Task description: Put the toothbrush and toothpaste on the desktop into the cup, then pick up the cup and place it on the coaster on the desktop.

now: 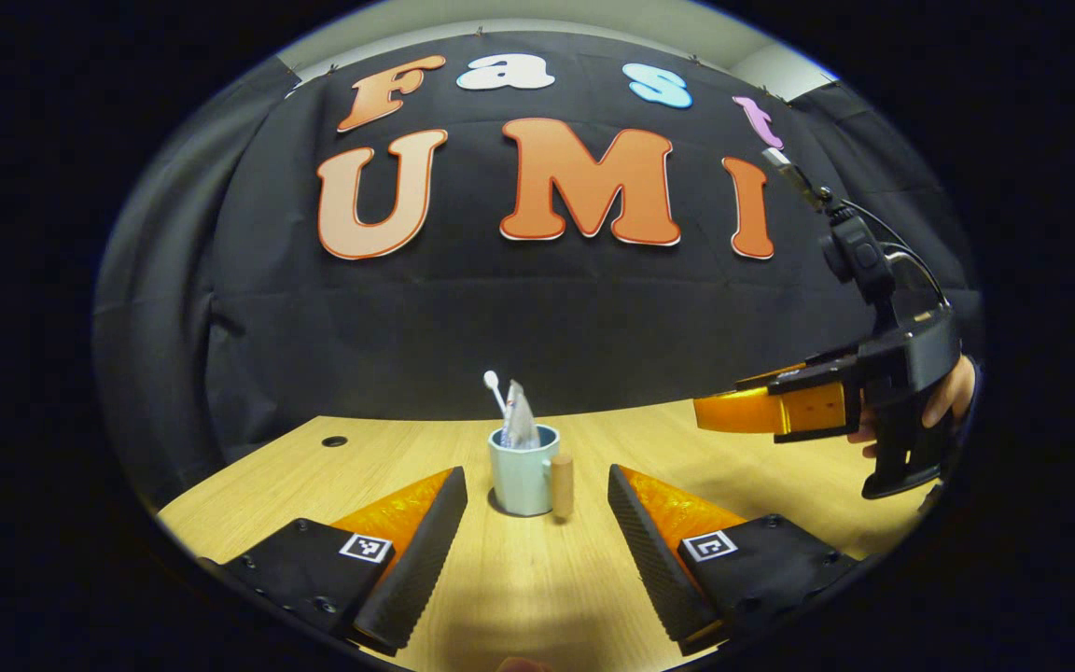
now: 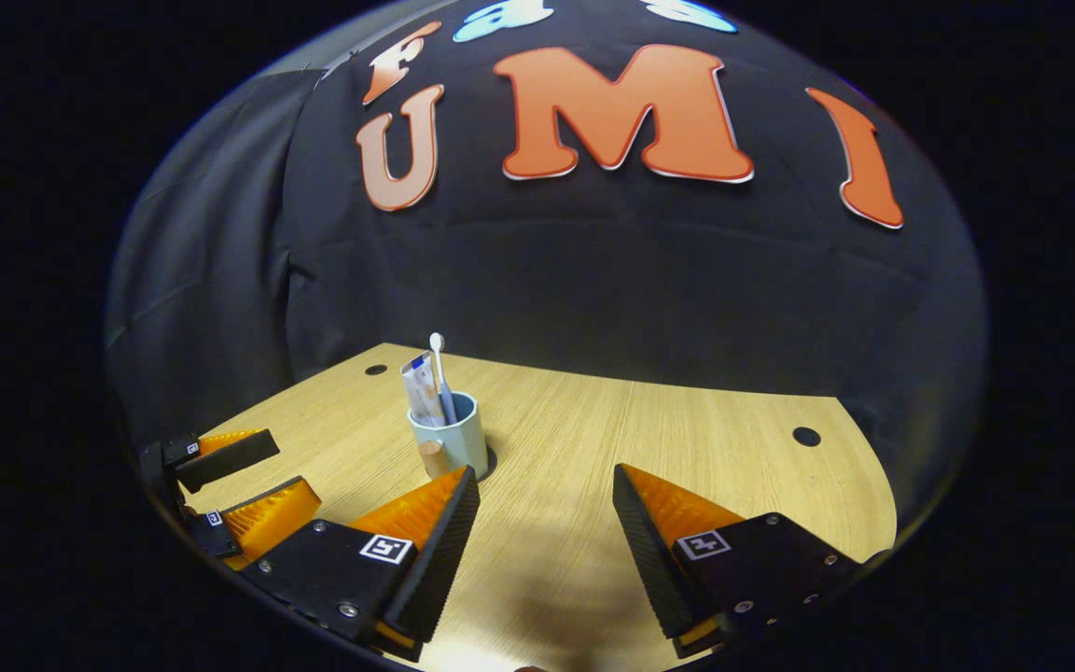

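Both grippers stand open and hold nothing. Left gripper: jaws spread wide, low over the light wooden desktop, aimed straight at the pale blue-green ceramic cup. Right gripper: jaws likewise spread; in the left gripper view it hangs raised at the right edge, held by a hand.

Position of the task's things: the cup stands upright near the middle of the desktop. The white-headed toothbrush and the crimped toothpaste tube already sit inside it, so the loading step appears complete. A thin dark rim shows at the cup's base in both views; this may be the coaster, but whether the cup rests on it cannot be told.

Governing relation: the cup lies dead ahead of the left gripper, centred between its fingers and slightly beyond the tips. From the right gripper it lies ahead and to the left, just past the left fingertip. The left gripper is judged the better aligned.

Orientation: the cup's long axis is vertical. Its short wooden handle faces the left gripper, slightly right of centre. Toothbrush and tube stand near vertical, heads upward, leaning slightly.
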The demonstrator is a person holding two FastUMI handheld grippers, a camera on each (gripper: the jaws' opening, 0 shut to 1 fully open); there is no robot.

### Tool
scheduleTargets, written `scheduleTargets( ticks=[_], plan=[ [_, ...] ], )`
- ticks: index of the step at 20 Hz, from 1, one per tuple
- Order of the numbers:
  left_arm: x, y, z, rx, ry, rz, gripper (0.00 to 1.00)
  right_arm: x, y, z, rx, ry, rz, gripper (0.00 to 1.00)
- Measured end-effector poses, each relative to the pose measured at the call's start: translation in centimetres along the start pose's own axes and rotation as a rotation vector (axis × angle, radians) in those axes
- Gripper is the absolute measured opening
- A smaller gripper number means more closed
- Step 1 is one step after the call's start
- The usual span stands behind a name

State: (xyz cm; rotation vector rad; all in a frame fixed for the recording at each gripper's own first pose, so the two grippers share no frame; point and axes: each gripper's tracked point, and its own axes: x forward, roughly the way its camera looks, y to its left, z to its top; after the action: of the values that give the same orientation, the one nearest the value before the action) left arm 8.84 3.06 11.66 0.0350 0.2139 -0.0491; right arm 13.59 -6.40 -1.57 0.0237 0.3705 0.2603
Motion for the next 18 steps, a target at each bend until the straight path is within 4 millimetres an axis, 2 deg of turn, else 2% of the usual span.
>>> scheduleTargets(
  ticks=[5,9,15,18],
  plan=[
    [0.2,-2.1,1.6,-0.016,-0.064,-0.010,0.98,-5.0,-4.1,0.3,0.076,-0.164,-0.102,0.88],
    [0.4,-2.8,1.5,-0.007,-0.058,-0.008,0.97,-7.5,-6.6,-1.4,0.065,-0.196,-0.179,0.88],
    [-0.3,-2.5,1.7,-0.009,-0.082,0.033,0.97,-9.3,-7.9,-2.5,0.048,-0.273,-0.235,0.88],
    [-1.2,-2.4,2.1,-0.001,-0.120,0.053,0.97,-9.6,-7.1,-1.9,0.055,-0.310,-0.212,0.88]
  ],
)
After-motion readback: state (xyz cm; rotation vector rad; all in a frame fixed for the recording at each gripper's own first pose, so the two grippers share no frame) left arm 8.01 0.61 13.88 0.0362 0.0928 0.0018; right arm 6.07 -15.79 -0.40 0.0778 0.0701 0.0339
